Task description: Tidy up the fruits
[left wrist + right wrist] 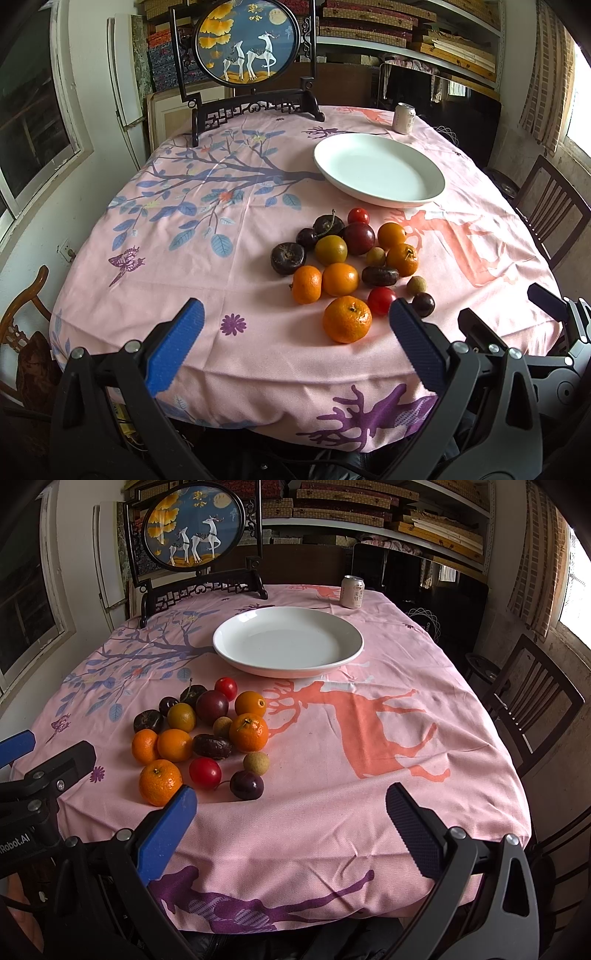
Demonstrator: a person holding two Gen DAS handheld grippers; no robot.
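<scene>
Here, in your left wrist view, the left tongs (295,314) were spread wide and empty above the worktop (258,362), with a mandarin (347,319) just ahead between the tips. The fruit pile (347,254) lay near the empty white plate (378,168).

In your right wrist view, the right tongs (291,801) were likewise spread, holding nothing, the fruit to their left.

Readable text: "Robot.AI", cut off at the frame's left edge, white on black body of left hand-held gripper (22,764) | drink can (352,592): red print, illegible
</scene>
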